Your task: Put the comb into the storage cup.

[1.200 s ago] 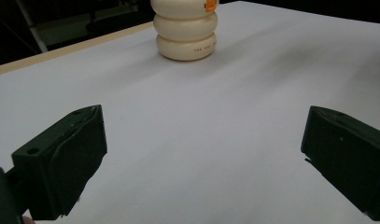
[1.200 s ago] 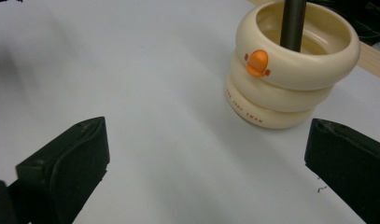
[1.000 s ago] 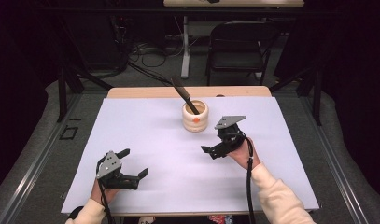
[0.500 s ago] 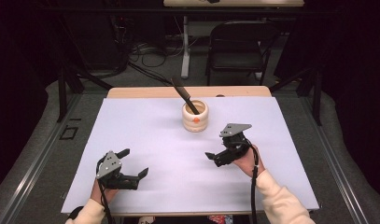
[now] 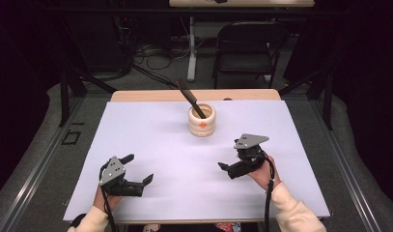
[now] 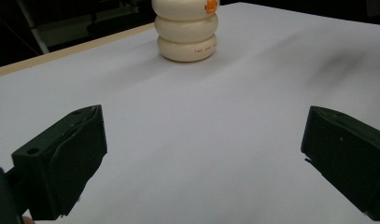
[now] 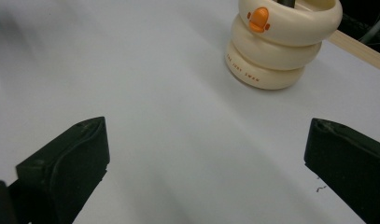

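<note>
Both jaws spread and empty, right gripper (image 5: 231,170) nearest the ribbed cream holder (image 5: 202,121): approach level, grasp the black utensil (image 5: 190,97) squarely.

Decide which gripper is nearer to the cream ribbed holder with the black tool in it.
The right. The right gripper sits in front of the cream holder, slightly to its right; the left gripper lies farther off, toward the table's near left. Both are open and apart from it.

Bright table, dark surroundings, slight blur
</note>
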Action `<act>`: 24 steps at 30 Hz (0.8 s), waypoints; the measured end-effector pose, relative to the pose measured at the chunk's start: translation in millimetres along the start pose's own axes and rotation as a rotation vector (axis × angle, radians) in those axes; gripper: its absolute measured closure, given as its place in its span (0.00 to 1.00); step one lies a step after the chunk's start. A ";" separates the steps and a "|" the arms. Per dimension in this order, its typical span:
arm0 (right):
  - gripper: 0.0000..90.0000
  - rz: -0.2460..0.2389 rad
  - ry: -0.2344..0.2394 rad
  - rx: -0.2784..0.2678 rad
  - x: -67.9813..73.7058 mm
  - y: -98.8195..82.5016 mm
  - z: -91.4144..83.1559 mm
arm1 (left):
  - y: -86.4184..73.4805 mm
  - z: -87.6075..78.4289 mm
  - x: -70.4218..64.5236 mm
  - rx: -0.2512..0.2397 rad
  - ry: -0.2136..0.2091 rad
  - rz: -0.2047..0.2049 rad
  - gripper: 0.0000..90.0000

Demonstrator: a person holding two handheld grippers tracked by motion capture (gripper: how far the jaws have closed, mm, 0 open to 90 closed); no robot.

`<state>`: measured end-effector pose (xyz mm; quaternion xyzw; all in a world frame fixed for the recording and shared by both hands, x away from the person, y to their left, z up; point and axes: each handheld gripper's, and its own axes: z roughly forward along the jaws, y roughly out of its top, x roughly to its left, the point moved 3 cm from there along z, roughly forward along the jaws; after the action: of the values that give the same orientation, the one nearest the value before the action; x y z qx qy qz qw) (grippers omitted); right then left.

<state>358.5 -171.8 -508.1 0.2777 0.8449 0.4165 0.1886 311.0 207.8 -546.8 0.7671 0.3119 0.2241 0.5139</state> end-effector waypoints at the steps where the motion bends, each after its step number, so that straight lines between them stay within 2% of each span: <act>1: 0.00 0.001 -0.001 -0.004 0.2 -1.1 -1.2 | 0.0 0.0 0.0 0.000 0.000 0.001 0.00; 19: 0.00 -0.027 -0.019 -0.012 10.5 -15.8 -12.0 | 0.1 -0.1 -0.3 0.001 -0.002 0.003 0.00; 24: 0.00 -0.038 -0.028 -0.032 13.6 -18.4 -15.8 | 0.1 0.0 -0.2 0.001 -0.002 0.004 0.00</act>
<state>333.5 -181.9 -515.0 0.2642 0.8406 0.4224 0.2125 310.8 207.7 -546.8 0.7682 0.3101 0.2240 0.5133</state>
